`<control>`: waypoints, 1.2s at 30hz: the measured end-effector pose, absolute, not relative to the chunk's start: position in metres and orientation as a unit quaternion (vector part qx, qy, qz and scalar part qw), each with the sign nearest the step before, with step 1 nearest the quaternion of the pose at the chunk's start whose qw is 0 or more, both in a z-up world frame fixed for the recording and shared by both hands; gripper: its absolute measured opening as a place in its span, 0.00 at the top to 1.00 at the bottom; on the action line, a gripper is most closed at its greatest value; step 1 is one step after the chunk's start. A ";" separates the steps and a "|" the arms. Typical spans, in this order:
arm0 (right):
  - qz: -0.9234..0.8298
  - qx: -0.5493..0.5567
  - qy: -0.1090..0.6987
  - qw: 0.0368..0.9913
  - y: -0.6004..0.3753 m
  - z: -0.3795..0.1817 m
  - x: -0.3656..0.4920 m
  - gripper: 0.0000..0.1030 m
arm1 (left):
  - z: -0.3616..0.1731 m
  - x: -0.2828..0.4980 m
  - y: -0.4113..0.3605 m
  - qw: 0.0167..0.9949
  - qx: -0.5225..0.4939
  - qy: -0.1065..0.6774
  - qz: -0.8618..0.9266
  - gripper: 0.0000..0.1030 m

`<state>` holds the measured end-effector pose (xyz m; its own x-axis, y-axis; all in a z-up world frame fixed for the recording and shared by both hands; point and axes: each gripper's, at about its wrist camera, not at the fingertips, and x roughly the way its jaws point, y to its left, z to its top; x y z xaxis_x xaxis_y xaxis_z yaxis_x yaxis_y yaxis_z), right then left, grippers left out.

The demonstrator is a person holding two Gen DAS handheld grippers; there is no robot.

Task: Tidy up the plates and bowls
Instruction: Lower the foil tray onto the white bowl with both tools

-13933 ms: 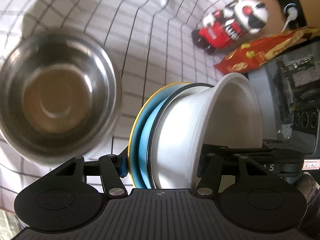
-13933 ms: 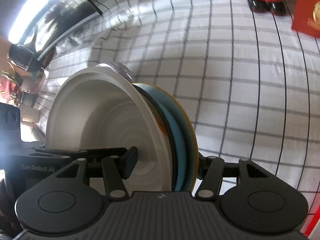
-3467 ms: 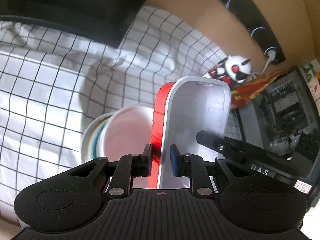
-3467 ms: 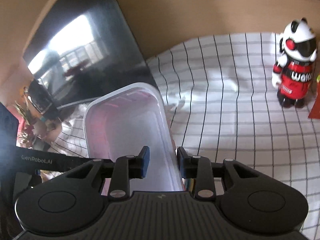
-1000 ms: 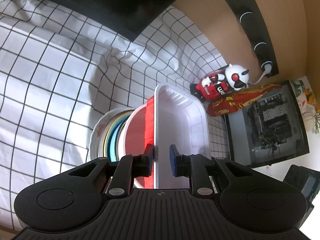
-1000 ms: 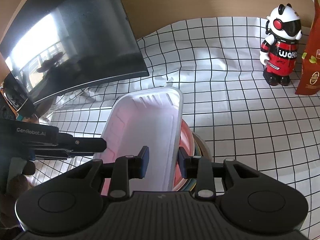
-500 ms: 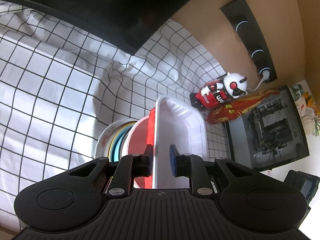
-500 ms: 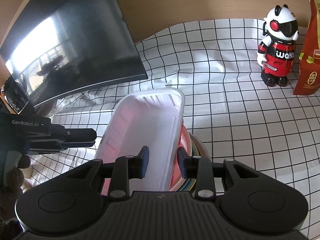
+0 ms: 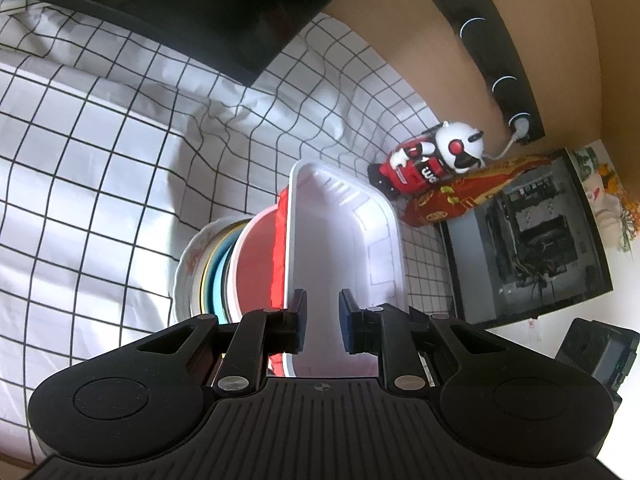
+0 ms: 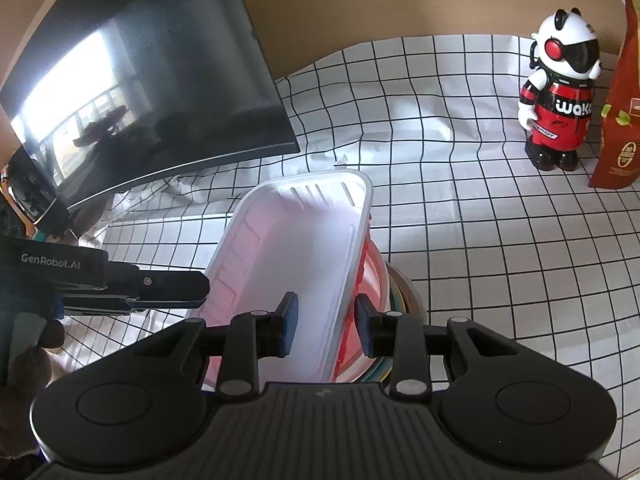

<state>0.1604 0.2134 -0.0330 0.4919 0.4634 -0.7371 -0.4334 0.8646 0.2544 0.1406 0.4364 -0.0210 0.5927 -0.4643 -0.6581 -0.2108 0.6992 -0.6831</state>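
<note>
The left gripper (image 9: 322, 320) points steeply down, jaws drawn nearly together, its left pad against one long wall of the white tray (image 10: 296, 248); from the right wrist camera its black body reaches in level from the left edge, and the fingertips meet that wall. The right gripper (image 10: 326, 322) also slants down with narrow jaws, the tray's opposite long wall caught between its blue-faced pads. A hand (image 10: 28, 364), dim in shadow in the lower left corner, grasps the left gripper from behind.
</note>
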 end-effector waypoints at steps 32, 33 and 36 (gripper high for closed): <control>0.254 0.020 0.442 0.860 0.213 -0.041 0.163 0.70 | -0.013 0.143 0.425 0.835 -0.321 0.443 -0.052 0.80; 0.254 0.020 0.441 0.860 0.213 -0.041 0.163 0.70 | -0.014 0.143 0.427 0.835 -0.324 0.443 -0.050 0.80; 0.245 0.023 0.438 0.865 0.211 -0.038 0.162 0.70 | -0.013 0.141 0.433 0.832 -0.338 0.437 -0.054 0.80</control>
<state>0.1622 0.2111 -0.0382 0.4970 0.4429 -0.7462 -0.4034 0.8793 0.2532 0.1410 0.4331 -0.0128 0.6127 -0.3845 -0.6904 -0.2052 0.7663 -0.6089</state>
